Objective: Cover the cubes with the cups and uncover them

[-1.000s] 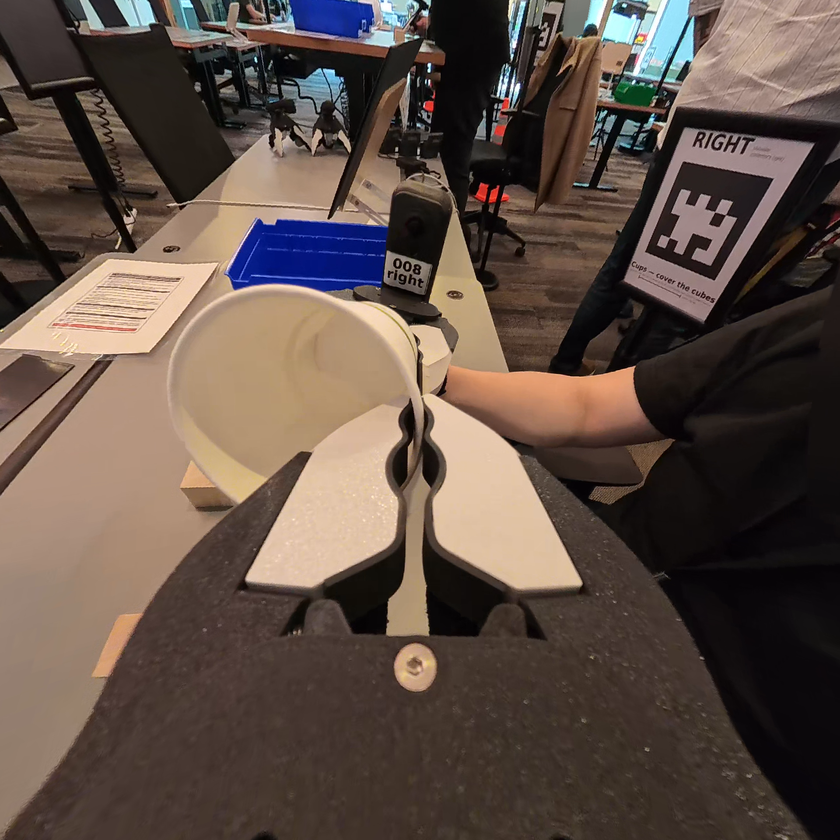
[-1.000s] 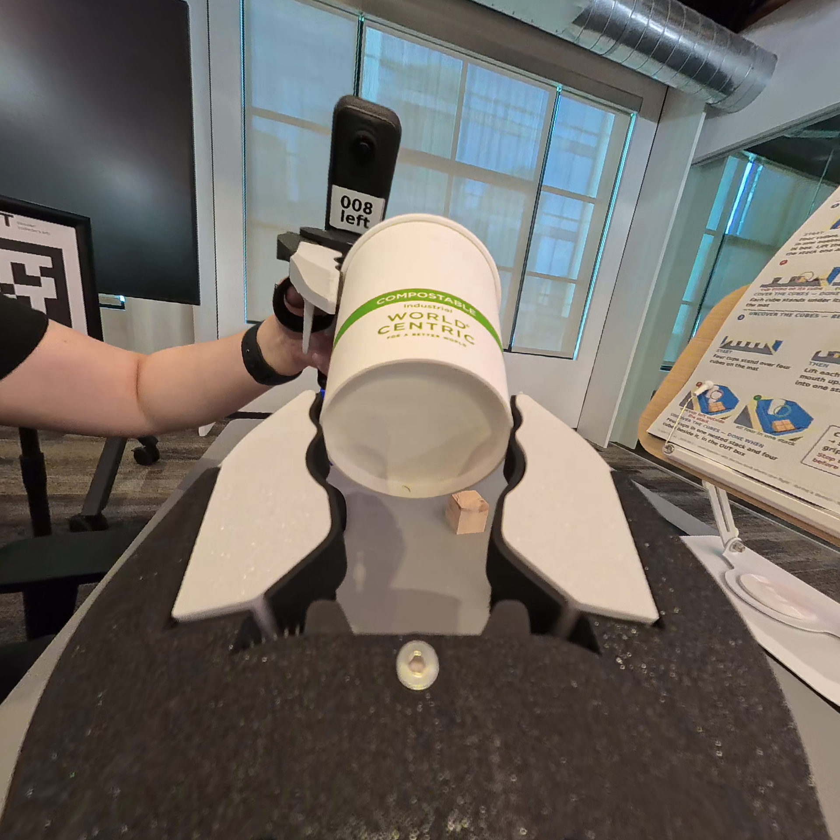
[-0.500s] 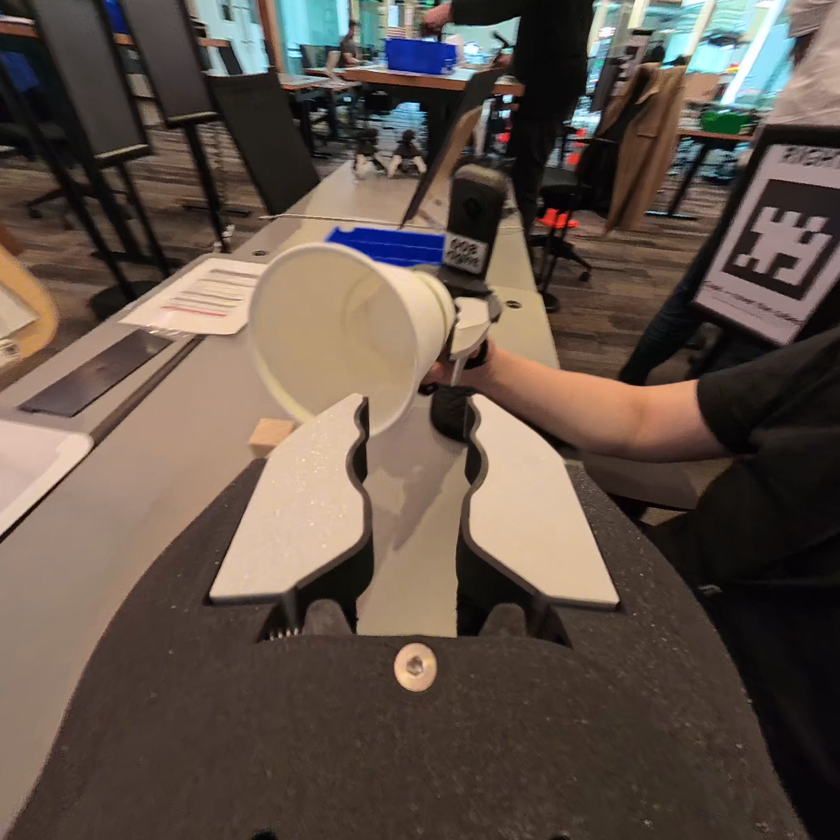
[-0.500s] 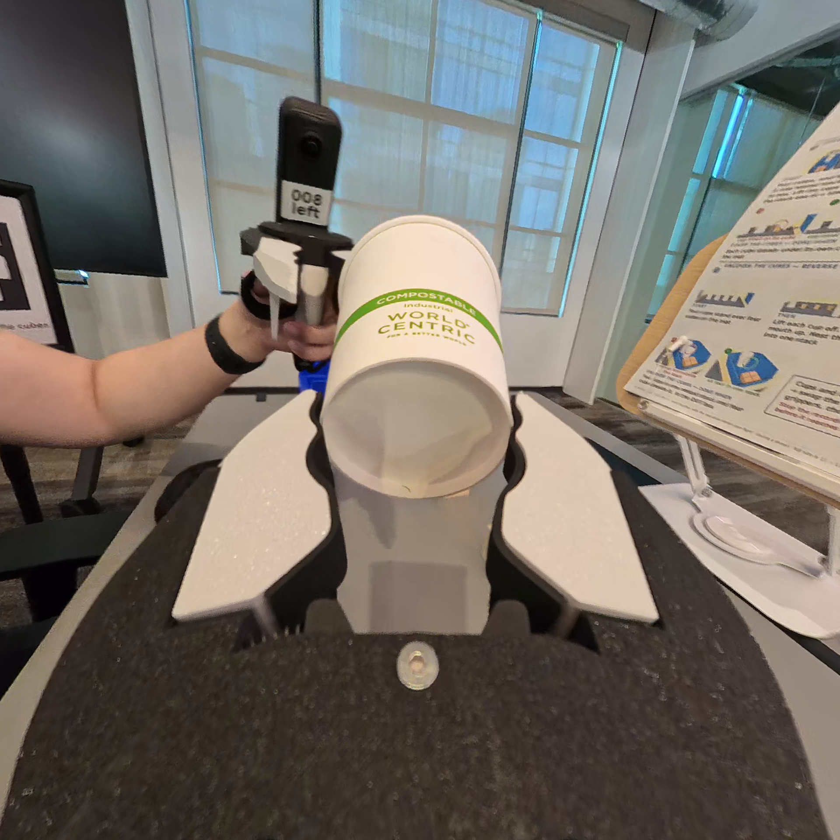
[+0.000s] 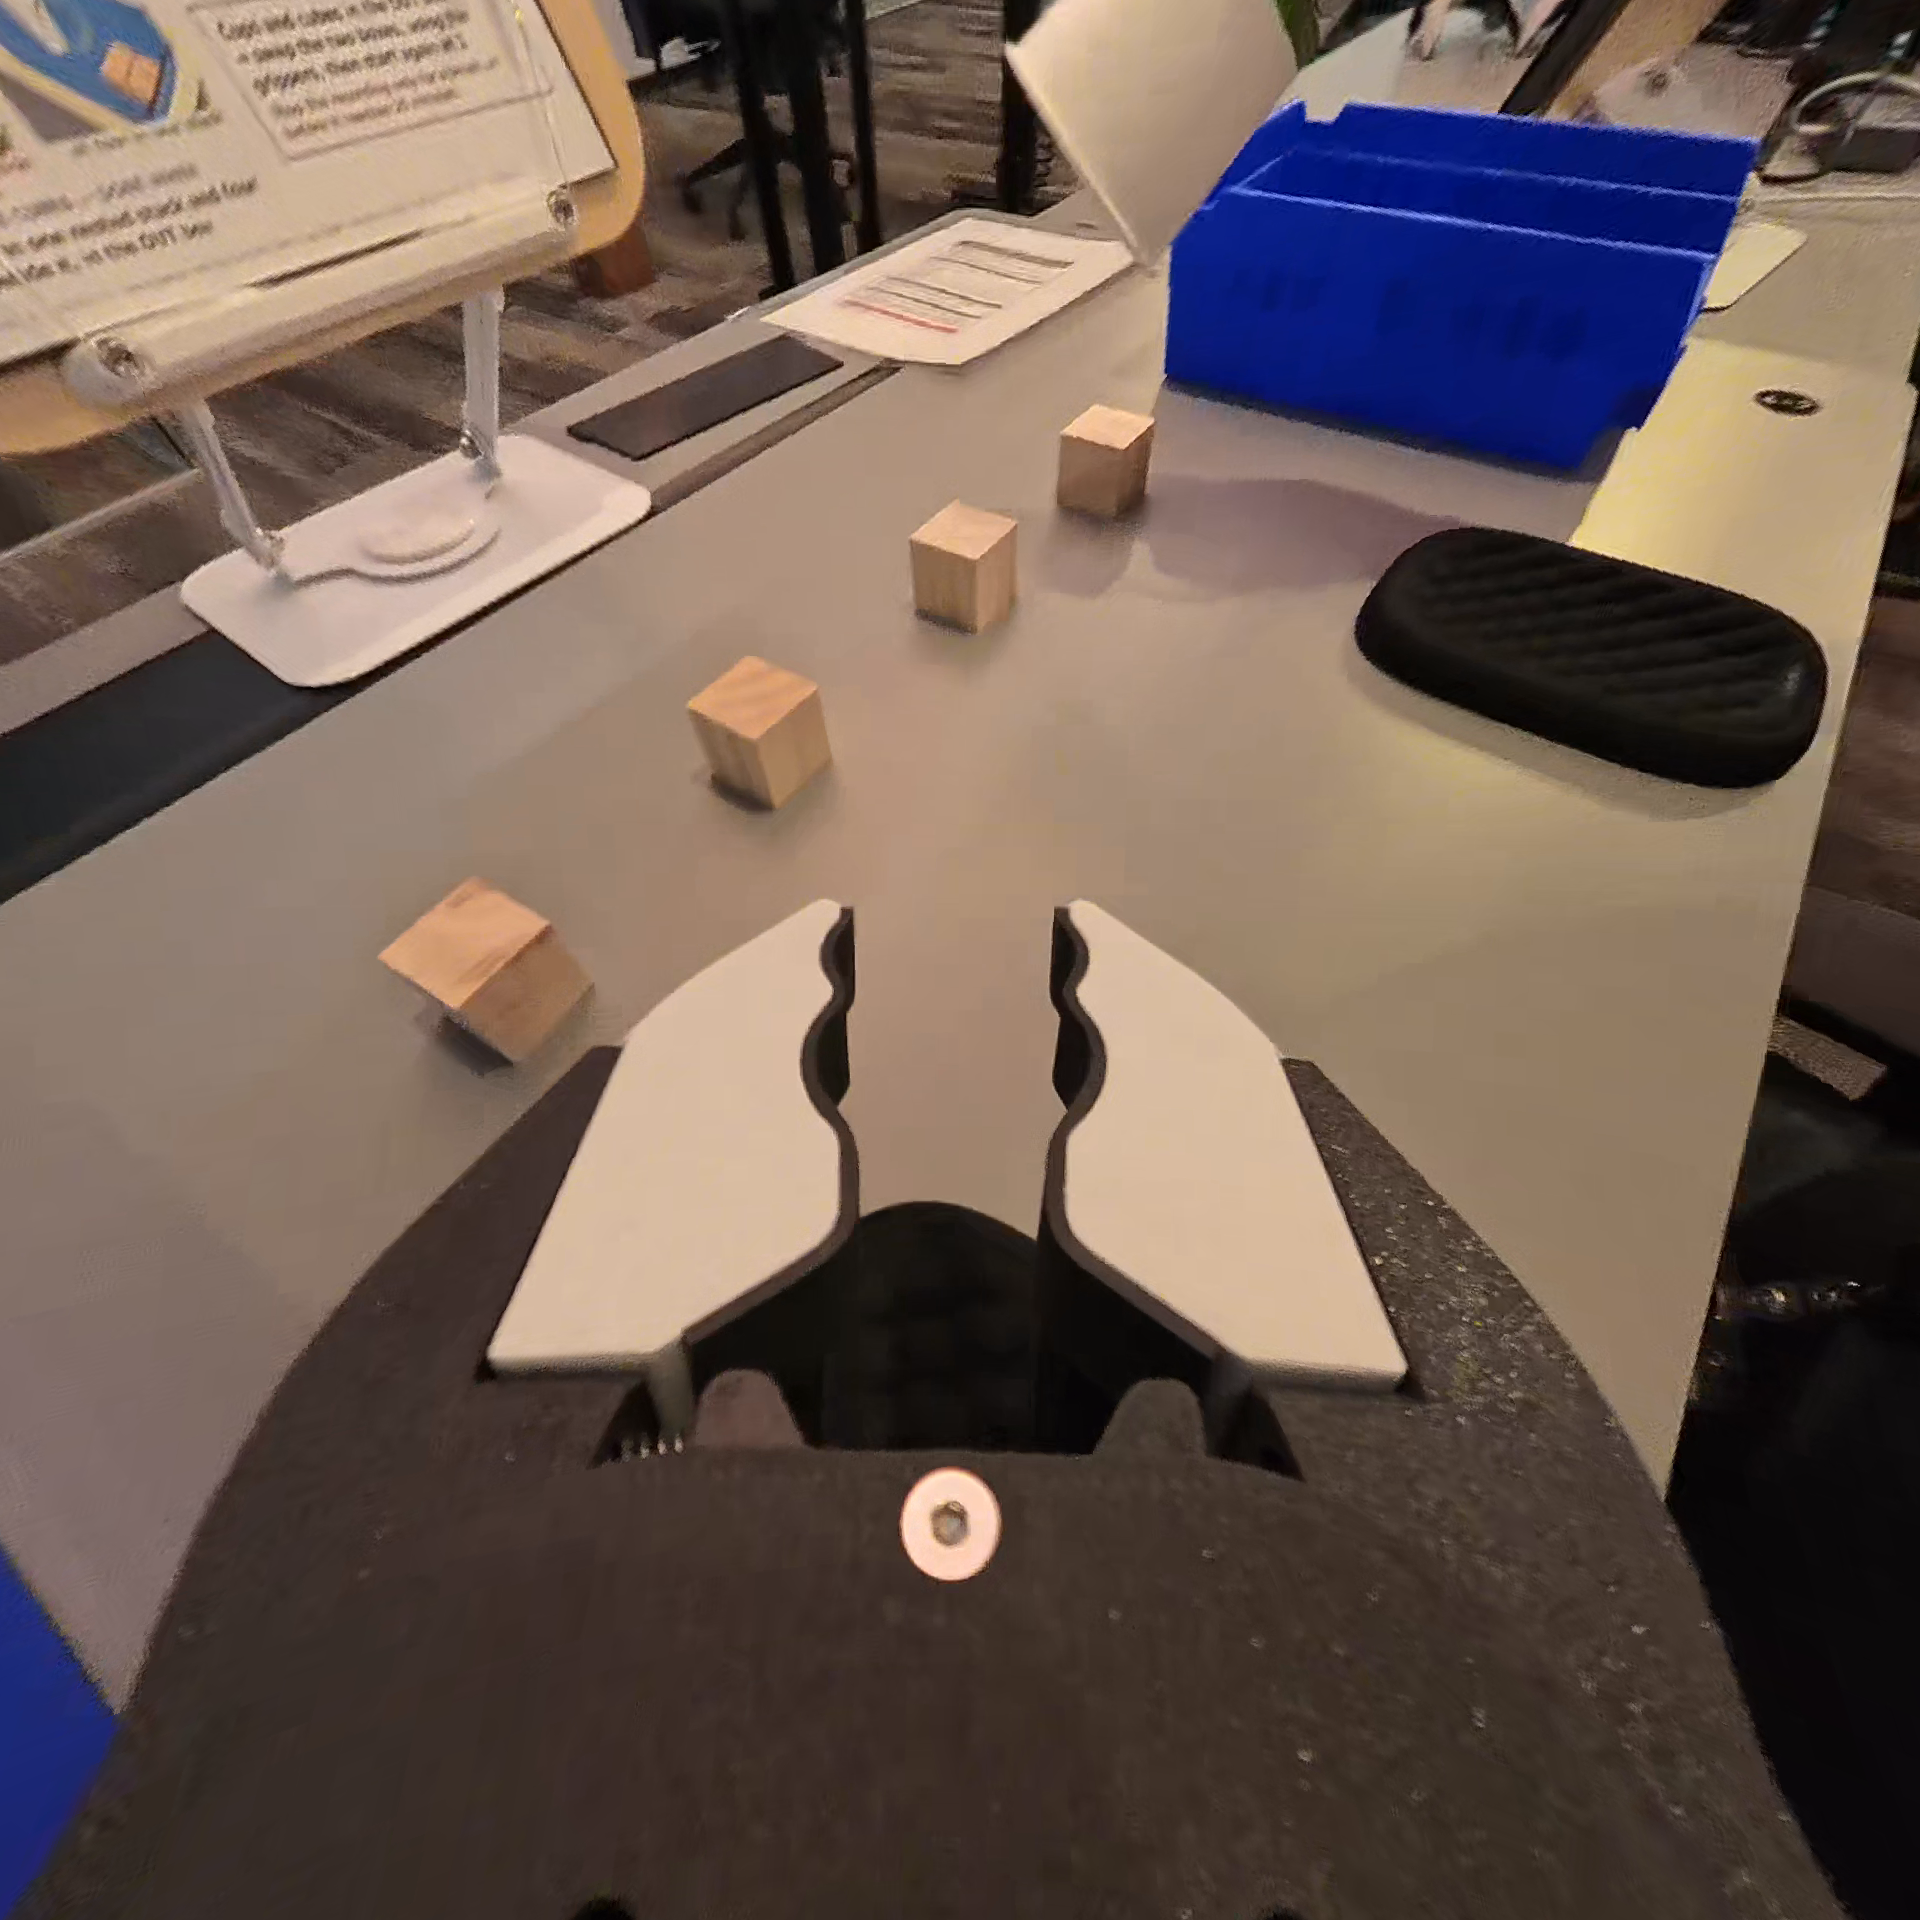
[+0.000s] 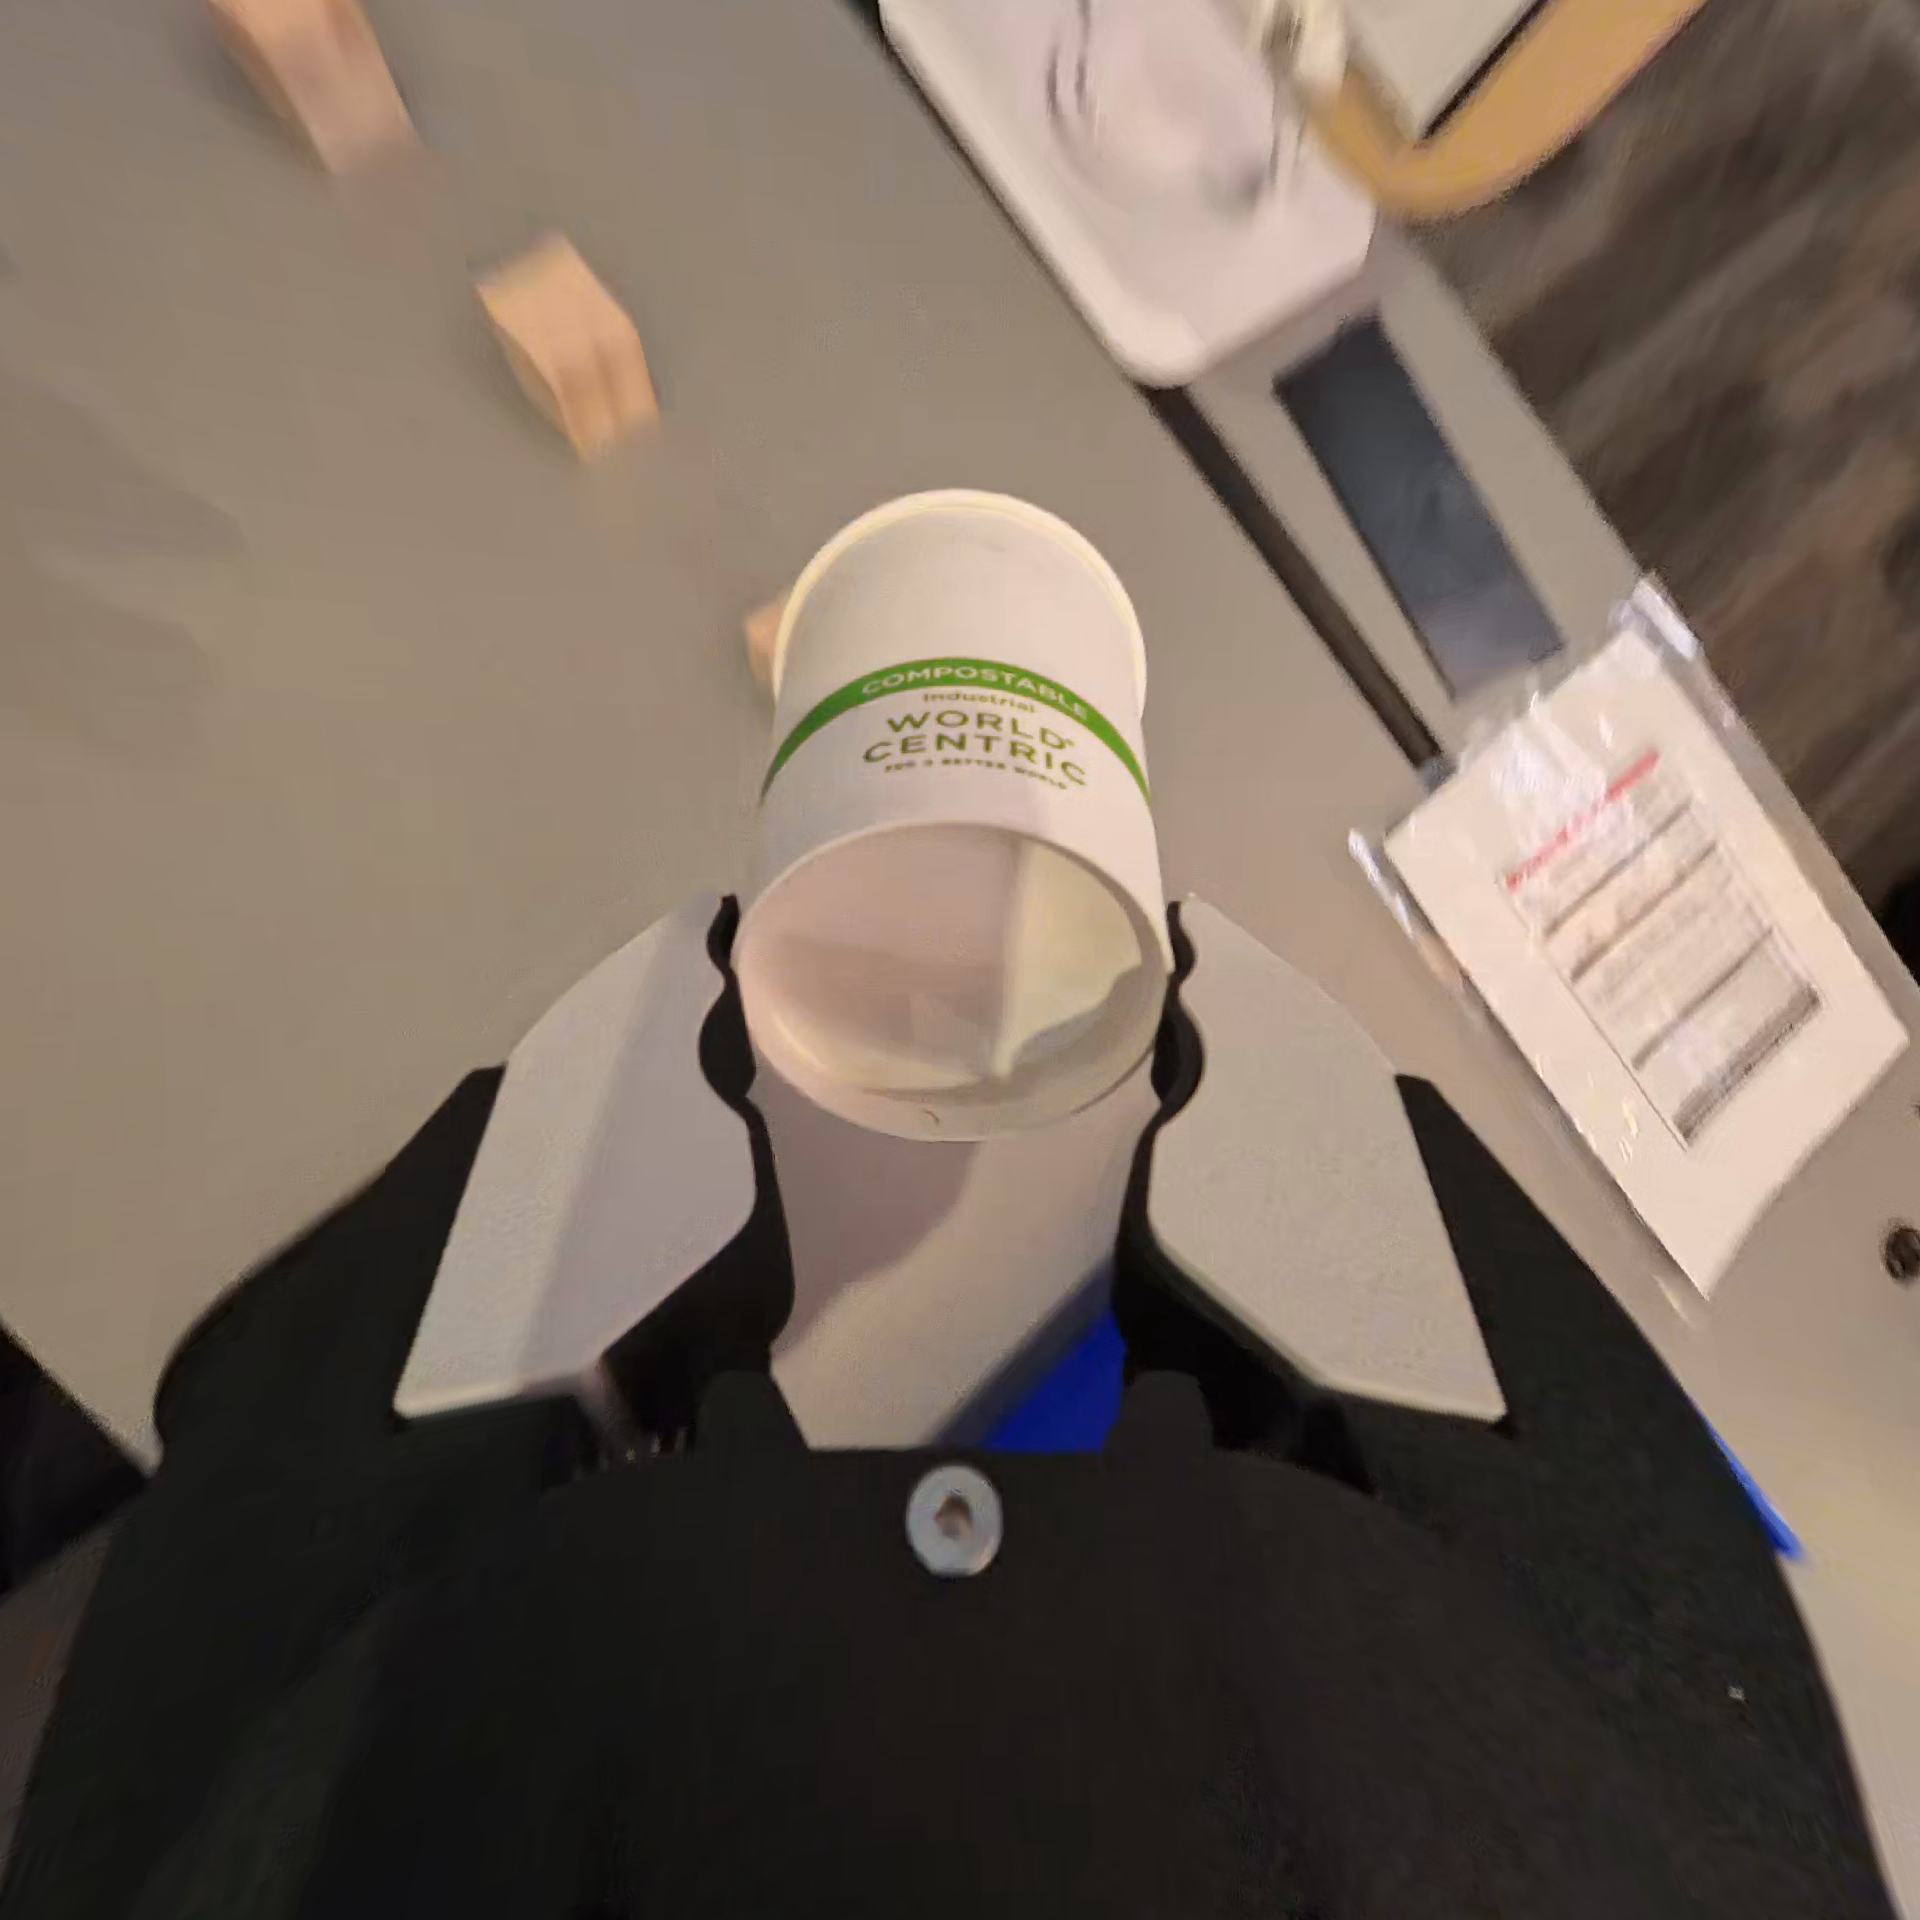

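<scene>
The left claw (image 5: 951,925) hangs released over the grey bench (image 5: 1247,935), its two pale fingers (image 5: 717,1132) apart with only bare bench between them. Four wooden cubes run in a line away from this claw, all uncovered: the first cube (image 5: 486,968) sits just left of the left finger and is tilted, one edge lifted; the second cube (image 5: 761,730) lies farther along; the third cube (image 5: 962,564) and the fourth cube (image 5: 1105,459) follow, the fourth nearest the blue bin (image 5: 1455,301). The cubes stand apart from one another. Right of the line lies a black pad (image 5: 1590,655), near the bench edge. Left of the line stands a sign holder (image 5: 416,551) on a white base. Beyond the fourth cube a sheet (image 5: 956,291) lies on the bench beside the bin.

The right claw (image 6: 951,935) is clenched on the cup (image 6: 956,790), white with a green band, gripping it near its closed base. The cup is in the air above the bench, mouth pointing down and away from the claw. A blurred cube (image 6: 566,332) shows beyond the cup, and a corner of another peeks out just left of the cup's rim. In the left view the cup (image 5: 1143,104) shows high above the bin's near corner
</scene>
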A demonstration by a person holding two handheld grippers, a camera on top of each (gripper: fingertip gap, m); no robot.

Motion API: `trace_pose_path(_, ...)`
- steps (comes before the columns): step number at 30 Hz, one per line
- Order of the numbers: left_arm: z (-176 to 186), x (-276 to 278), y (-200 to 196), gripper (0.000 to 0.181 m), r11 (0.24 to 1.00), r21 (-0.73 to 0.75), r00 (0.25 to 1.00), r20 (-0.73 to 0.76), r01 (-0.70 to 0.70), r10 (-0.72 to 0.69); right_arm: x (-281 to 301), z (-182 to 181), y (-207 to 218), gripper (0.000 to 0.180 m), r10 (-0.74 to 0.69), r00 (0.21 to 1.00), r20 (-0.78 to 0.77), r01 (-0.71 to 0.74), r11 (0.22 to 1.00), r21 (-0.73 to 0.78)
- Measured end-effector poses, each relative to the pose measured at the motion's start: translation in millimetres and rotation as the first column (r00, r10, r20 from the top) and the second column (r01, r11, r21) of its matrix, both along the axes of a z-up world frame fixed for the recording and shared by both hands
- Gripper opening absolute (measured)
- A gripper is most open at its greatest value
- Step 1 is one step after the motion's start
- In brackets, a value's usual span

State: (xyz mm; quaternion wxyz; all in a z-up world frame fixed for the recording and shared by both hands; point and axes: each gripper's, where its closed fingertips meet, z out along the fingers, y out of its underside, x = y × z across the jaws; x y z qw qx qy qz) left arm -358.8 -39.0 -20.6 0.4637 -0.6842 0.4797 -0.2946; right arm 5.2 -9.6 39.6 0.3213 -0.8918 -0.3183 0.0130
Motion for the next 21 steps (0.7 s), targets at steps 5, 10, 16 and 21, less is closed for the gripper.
trace_pose_path(5, -9, 3, -14, 0.036, 0.999, -0.047, 0.998, 0.055, 0.018, -0.015, 33, -35, -2, 0.076, 0.01, 0.969, 0.248, 0.065, 0.954, -0.293)
trace_pose_path(10, -9, -3, -20, 0.035, 0.997, -0.068, 0.998, 0.067, 0.022, -0.018, 39, -62, 7, 0.076, 0.053, 0.945, 0.321, 0.096, 0.898, -0.429)
trace_pose_path(16, -4, -15, -27, 0.033, 0.997, -0.071, 0.996, 0.091, 0.019, -0.012, 36, -87, 20, 0.076, 0.072, 0.941, 0.331, 0.107, 0.865, -0.491)
trace_pose_path(21, 1, -22, -29, 0.031, 0.997, -0.081, 0.992, 0.126, 0.016, -0.006, 32, -103, 27, 0.076, 0.076, 0.949, 0.305, 0.102, 0.844, -0.527)
